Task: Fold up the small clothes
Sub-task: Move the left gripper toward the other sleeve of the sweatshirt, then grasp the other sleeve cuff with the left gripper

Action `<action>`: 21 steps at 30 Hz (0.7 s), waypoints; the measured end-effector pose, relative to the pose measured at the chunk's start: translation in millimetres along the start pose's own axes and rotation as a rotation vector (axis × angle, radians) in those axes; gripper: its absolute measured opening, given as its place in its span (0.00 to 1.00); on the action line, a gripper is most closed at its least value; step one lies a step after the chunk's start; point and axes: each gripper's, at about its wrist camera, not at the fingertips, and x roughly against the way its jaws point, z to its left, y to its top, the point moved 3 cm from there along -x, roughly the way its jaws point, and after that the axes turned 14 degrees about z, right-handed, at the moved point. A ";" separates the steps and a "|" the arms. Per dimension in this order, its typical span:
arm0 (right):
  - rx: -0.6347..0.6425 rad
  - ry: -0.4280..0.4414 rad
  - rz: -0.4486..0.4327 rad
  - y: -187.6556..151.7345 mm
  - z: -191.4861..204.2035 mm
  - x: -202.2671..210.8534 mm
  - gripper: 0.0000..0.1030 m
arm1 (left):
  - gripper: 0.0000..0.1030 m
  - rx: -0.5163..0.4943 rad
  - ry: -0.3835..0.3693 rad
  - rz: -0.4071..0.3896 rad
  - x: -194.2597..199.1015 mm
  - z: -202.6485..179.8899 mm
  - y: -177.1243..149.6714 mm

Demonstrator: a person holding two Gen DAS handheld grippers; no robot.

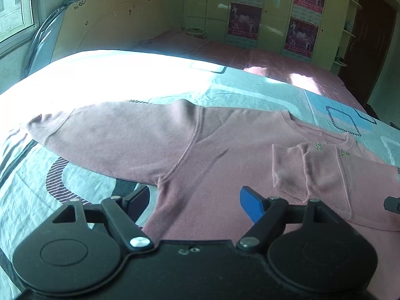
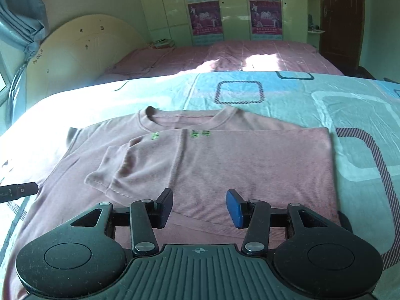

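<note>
A pink long-sleeved top point(image 1: 212, 155) lies flat on the teal patterned bedsheet point(image 1: 105, 80). Its left sleeve point(image 1: 112, 135) stretches out to the left. Its right side and sleeve cuff point(image 1: 290, 172) are folded in over the chest. My left gripper point(image 1: 195, 202) is open and empty, low over the top near the left armpit. In the right wrist view the top point(image 2: 225, 165) has its collar point(image 2: 190, 118) at the far end and a straight folded right edge point(image 2: 331, 165). My right gripper point(image 2: 199, 206) is open and empty above the folded part.
The bedsheet point(image 2: 325, 100) spreads on all sides of the top. A pink bed cover point(image 2: 225, 55) lies beyond it. A cream headboard point(image 1: 112, 25) and a curtain point(image 2: 20, 20) stand at the left. A wardrobe with posters point(image 2: 235, 7) and a dark door point(image 2: 342, 20) are at the back.
</note>
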 end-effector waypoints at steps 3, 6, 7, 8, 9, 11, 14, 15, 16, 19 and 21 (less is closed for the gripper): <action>-0.009 0.020 0.008 0.1 23.9 -5.0 0.46 | 0.77 0.029 0.005 0.001 -2.0 31.3 3.6; -0.023 0.034 0.018 1.8 49.4 -12.9 0.46 | 0.77 0.081 0.012 0.008 -7.6 72.0 9.0; -0.018 0.030 0.020 2.8 58.8 -16.5 0.46 | 0.77 0.103 0.012 0.011 -10.0 86.9 10.7; -0.010 0.024 0.022 3.7 69.2 -20.3 0.46 | 0.77 0.127 0.014 0.015 -13.0 102.6 13.0; -0.007 0.019 0.022 4.8 78.2 -23.9 0.46 | 0.77 0.150 0.016 0.020 -16.1 118.2 15.0; -0.012 0.016 0.010 7.0 95.0 -30.1 0.46 | 0.76 0.190 0.022 0.028 -21.7 146.0 18.6; -0.018 0.004 -0.004 11.3 116.7 -37.5 0.46 | 0.76 0.246 0.039 0.038 -31.6 191.8 26.2; -0.016 0.001 -0.002 13.1 125.1 -41.5 0.46 | 0.76 0.259 0.046 0.040 -34.6 202.9 28.7; -0.014 -0.001 0.000 14.4 132.0 -45.0 0.46 | 0.75 0.274 0.055 0.041 -38.0 216.6 32.1; -0.007 -0.008 0.013 17.4 150.0 -54.9 0.46 | 0.75 0.319 0.072 0.042 -47.6 251.9 42.6; -0.004 -0.011 0.022 18.7 159.0 -60.8 0.46 | 0.74 0.350 0.073 0.040 -54.3 270.2 50.3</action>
